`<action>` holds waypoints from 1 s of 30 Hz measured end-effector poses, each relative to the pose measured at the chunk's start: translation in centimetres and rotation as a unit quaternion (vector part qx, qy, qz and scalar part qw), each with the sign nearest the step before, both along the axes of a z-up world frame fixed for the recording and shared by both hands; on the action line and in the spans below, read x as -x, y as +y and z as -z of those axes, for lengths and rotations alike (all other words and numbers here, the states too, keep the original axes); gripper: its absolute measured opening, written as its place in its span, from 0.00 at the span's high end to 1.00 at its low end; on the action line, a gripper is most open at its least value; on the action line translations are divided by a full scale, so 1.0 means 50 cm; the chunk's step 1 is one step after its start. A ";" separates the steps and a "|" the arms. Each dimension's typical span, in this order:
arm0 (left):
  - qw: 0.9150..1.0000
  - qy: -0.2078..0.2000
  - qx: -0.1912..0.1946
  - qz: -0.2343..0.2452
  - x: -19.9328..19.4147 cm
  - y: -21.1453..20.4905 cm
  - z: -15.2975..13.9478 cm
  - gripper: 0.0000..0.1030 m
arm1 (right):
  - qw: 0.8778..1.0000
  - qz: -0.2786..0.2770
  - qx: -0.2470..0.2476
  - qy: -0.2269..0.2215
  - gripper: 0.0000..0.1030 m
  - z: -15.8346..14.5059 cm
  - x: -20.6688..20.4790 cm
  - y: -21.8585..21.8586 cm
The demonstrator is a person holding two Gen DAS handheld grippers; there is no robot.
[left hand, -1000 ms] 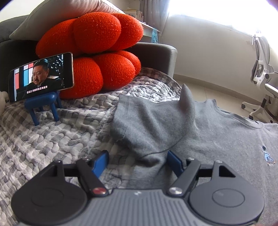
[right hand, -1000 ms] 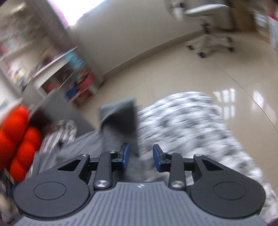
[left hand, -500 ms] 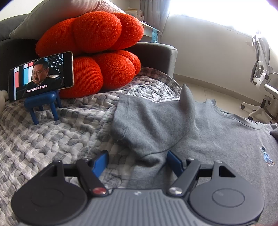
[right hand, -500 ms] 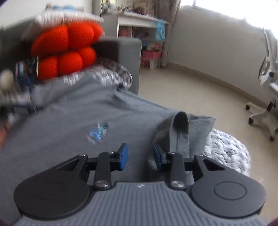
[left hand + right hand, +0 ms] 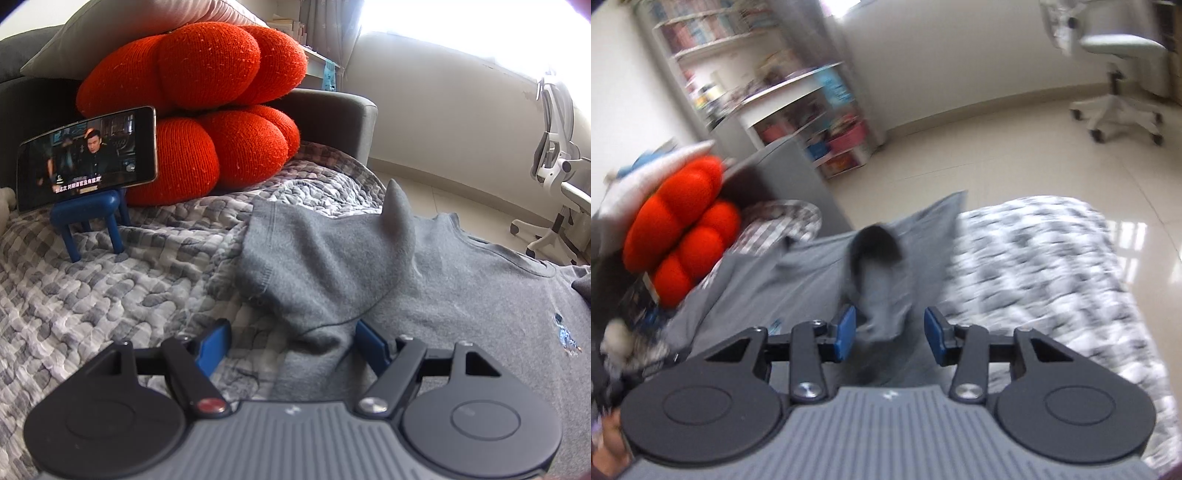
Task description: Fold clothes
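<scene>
Sofa quilting (image 5: pixel 110 302) is lying under a grey sweatshirt (image 5: pixel 461 295) spread flat. Left hand-held gripper (image 5: pixel 291 341) is hovering released over its folded sleeve (image 5: pixel 325 266). Only the blurred right view is showing the right hand-held gripper (image 5: pixel 888 334) opening around the other sleeve (image 5: pixel 886 291), apparently unpinched. Beyond are sitting a phone (image 5: pixel 86 155), orange cushion (image 5: pixel 207 107), and office chair (image 5: pixel 1119 77).
</scene>
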State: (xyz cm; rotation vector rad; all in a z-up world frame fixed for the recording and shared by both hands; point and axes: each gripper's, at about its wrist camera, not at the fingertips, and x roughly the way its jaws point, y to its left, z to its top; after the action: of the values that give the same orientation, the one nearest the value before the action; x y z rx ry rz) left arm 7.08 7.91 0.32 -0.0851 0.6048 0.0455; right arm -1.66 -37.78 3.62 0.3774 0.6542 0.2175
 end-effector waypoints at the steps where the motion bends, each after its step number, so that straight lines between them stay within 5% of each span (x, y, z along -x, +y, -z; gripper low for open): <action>1: 1.000 0.000 0.000 0.000 0.000 0.000 0.000 0.26 | 1.000 -0.009 0.011 -0.001 0.56 0.000 0.000 0.017; 5: 1.000 0.000 -0.002 0.000 0.000 -0.001 0.000 0.26 | 0.990 -0.010 0.139 0.006 0.61 0.005 -0.008 0.099; 6: 1.000 0.000 -0.002 0.000 0.001 -0.001 0.000 0.26 | 0.985 -0.012 0.170 0.006 0.82 0.007 -0.011 0.115; 7: 1.000 0.000 -0.002 0.000 0.001 -0.001 0.000 0.26 | 0.980 -0.014 0.196 0.003 0.93 0.008 -0.013 0.129; 10: 1.000 0.000 0.000 0.000 0.000 0.000 0.000 0.26 | 0.967 0.032 0.249 -0.028 0.94 -0.013 0.006 0.116; 15: 1.000 0.000 0.000 0.000 0.000 0.001 0.000 0.26 | 0.945 0.179 0.269 -0.055 0.94 -0.045 0.051 0.013; 20: 1.000 0.000 0.000 0.000 0.000 0.000 0.000 0.26 | 0.935 0.223 0.276 -0.002 0.94 0.037 0.044 -0.039; 23: 1.000 0.000 0.000 0.000 0.000 -0.001 0.000 0.26 | 0.947 0.242 0.212 0.021 0.94 0.063 0.045 -0.067; 27: 1.000 0.000 0.001 0.000 0.000 0.000 0.000 0.26 | 0.959 0.256 0.117 0.032 0.79 0.052 0.055 -0.113; 30: 1.000 0.000 0.002 0.000 0.000 0.000 -0.001 0.26 | 0.956 0.268 0.116 0.020 0.69 0.025 0.047 -0.133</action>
State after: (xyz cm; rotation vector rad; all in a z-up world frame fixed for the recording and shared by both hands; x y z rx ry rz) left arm 7.06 7.92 0.35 -0.0894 0.6046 0.0431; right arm -3.98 -44.43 2.39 0.3214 0.5874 -0.3839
